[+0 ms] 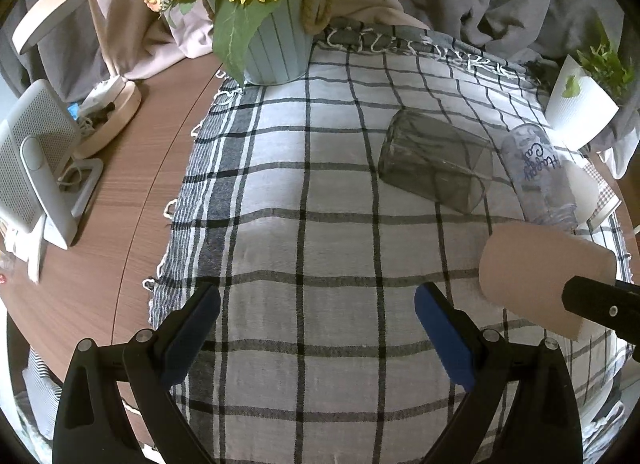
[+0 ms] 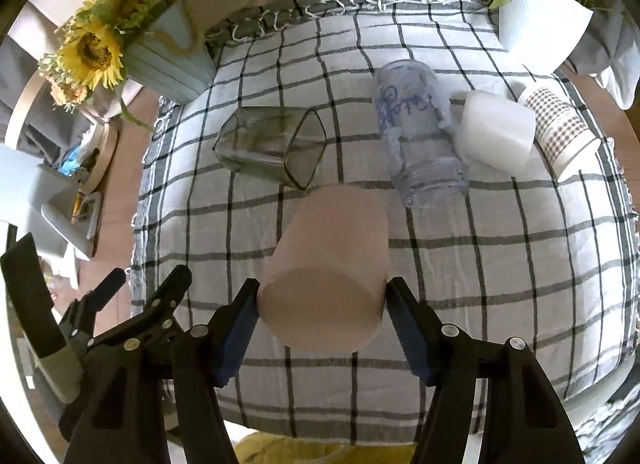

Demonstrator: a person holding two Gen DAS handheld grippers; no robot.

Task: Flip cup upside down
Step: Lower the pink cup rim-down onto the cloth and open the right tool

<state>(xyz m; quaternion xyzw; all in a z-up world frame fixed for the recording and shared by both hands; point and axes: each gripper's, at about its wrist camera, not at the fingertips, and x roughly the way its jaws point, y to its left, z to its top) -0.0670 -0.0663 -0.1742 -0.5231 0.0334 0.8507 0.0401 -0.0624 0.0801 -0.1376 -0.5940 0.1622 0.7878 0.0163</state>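
Observation:
My right gripper (image 2: 322,300) is shut on a plain pink cup (image 2: 328,264), with a finger on each side near its base. The cup lies roughly horizontal above the checked cloth (image 2: 500,264), its flat bottom toward the camera. In the left wrist view the same pink cup (image 1: 536,268) shows at the right edge, with one black finger of the right gripper beside it. My left gripper (image 1: 318,328) is open and empty, low over the near part of the cloth, to the left of the cup.
A dark smoked glass (image 2: 272,146), a clear glass with blue writing (image 2: 416,132), a white cup (image 2: 496,132) and a checked paper cup (image 2: 560,130) lie on their sides on the cloth. A sunflower pot (image 1: 276,48) stands at the back left, a white plant pot (image 2: 536,30) at the back right. A white speaker (image 1: 36,168) sits on the wooden table.

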